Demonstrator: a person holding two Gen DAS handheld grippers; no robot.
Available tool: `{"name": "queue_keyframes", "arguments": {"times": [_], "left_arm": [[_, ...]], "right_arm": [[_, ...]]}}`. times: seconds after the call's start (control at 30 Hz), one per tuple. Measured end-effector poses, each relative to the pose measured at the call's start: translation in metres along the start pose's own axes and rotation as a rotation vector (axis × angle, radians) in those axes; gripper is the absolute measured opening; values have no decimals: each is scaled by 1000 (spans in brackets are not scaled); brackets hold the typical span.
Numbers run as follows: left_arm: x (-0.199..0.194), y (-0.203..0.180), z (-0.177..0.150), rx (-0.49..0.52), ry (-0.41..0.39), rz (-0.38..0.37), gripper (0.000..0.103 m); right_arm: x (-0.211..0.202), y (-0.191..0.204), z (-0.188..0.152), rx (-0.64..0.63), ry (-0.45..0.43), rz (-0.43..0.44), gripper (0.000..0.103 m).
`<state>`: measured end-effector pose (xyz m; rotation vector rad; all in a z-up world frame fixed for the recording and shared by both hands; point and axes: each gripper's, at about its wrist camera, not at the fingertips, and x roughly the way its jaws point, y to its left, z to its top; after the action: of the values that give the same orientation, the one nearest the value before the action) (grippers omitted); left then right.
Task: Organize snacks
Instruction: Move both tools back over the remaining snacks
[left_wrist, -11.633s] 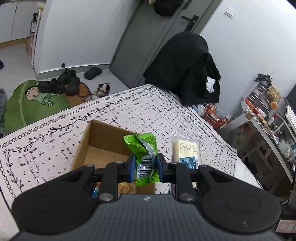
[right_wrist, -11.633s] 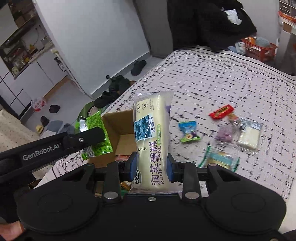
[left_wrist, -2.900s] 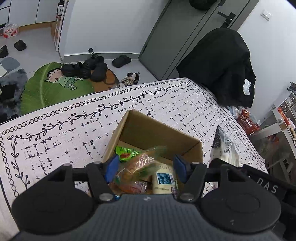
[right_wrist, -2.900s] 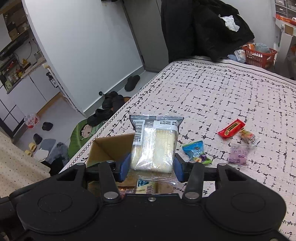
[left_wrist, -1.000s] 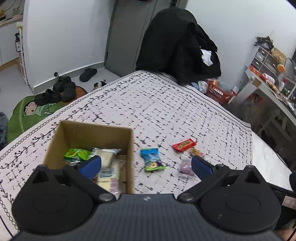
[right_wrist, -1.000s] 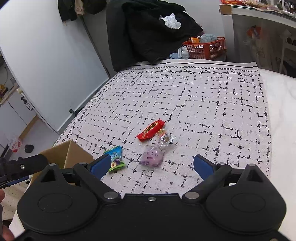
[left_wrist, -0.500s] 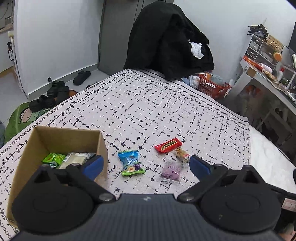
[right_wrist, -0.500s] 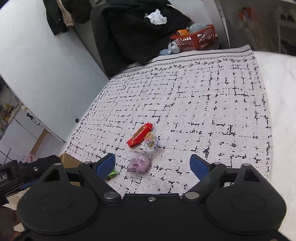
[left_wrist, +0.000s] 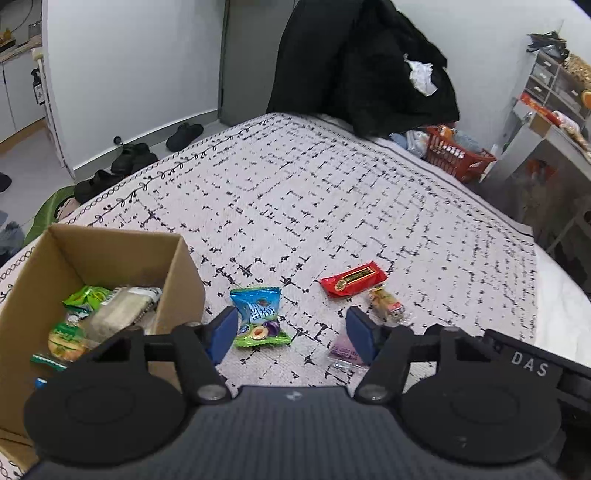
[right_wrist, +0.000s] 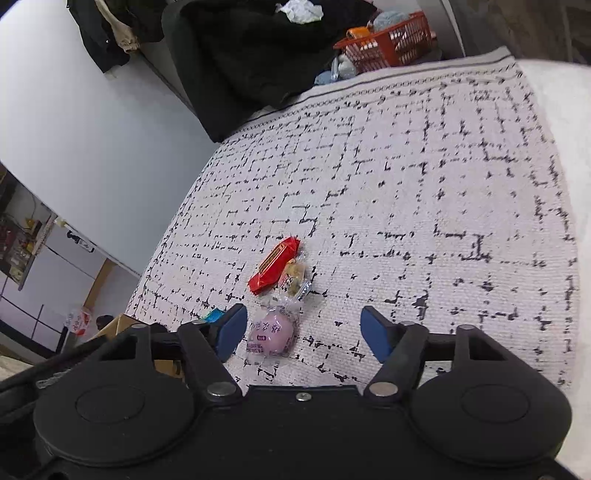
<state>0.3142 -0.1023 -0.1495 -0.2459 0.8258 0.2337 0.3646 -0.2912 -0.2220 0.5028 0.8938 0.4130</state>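
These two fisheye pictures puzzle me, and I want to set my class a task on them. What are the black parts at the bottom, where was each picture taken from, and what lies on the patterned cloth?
Each black shape is a hand-held gripper with a camera mounted on it, looking along its jaws. One picture comes from the left gripper, the other from the right gripper. Both stand open and hold nothing. On the cloth lie four loose snacks: a blue-green packet, a red bar, a small clear-wrapped sweet and a pink snack. A cardboard box at the left already contains several packets.
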Motion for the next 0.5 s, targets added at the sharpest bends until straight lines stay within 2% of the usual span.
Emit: {"name": "queue_keyframes", "arguments": {"times": [0.5], "left_arm": [[61,-12,-6,2,28,94,54]], "right_arm": [[35,-13,13,16,51,34,50]]}}
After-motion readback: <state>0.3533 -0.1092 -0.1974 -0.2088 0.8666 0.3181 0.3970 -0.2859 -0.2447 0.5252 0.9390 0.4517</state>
